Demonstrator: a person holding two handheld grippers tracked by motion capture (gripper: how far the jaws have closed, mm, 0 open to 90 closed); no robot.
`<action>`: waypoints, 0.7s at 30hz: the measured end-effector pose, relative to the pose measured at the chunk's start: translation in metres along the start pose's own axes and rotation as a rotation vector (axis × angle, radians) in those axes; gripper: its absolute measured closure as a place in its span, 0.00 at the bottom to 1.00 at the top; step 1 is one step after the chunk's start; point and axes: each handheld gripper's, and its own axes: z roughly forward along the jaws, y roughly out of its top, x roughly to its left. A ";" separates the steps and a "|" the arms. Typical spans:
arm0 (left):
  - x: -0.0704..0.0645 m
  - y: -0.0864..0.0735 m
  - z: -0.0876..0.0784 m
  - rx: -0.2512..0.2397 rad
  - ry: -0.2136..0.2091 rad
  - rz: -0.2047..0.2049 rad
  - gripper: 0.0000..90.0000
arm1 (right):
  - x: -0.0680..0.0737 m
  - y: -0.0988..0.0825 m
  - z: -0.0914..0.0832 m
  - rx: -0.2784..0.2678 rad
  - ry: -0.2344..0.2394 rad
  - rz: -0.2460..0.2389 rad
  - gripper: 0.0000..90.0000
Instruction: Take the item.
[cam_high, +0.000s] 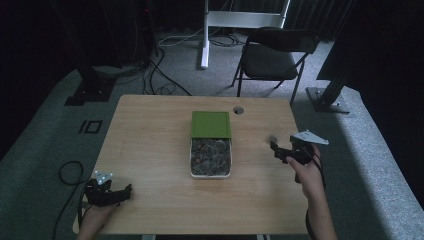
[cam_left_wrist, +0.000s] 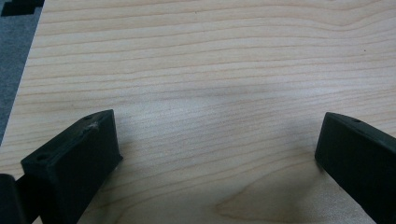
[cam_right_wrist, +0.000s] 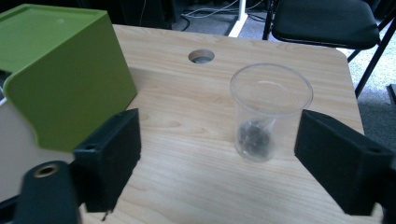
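Trouble is most likely to start at the clear plastic cup (cam_right_wrist: 271, 112), which stands upright on the table (cam_high: 150, 150) to the right of the box, with a small dark object resting at its bottom. Nearest the person, the left gripper (cam_high: 111, 192) sits low over the near left corner of the table, its jaws wide apart with bare wood between them in the left gripper view; it seems to play no part for now, so it cannot steady anything that slips. Farther in, the right gripper (cam_right_wrist: 217, 154) has its jaws spread and pressing on nothing, the cup standing just beyond them, closer to the right jaw. The cup looks light and thin-walled, so a sideways brush from that jaw would probably tip it and spill the dark piece onto the wood. Closing too hard might buckle the wall or squirt the cup out of the grip. To the left stands the green lid (cam_right_wrist: 60, 70), raised over the white tray (cam_high: 210, 174) of dark pieces. A wide swing of the left jaw could knock the lid.
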 end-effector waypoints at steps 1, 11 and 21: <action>0.000 0.000 0.000 0.000 0.000 0.001 0.00 | 0.000 -0.002 -0.001 0.000 0.000 0.000 0.16; 0.000 0.000 0.000 0.000 0.000 0.000 0.00 | 0.001 -0.019 -0.004 0.016 0.008 0.004 0.16; 0.000 0.000 0.000 0.000 0.000 0.000 0.00 | 0.002 -0.038 -0.009 0.038 0.014 0.001 0.16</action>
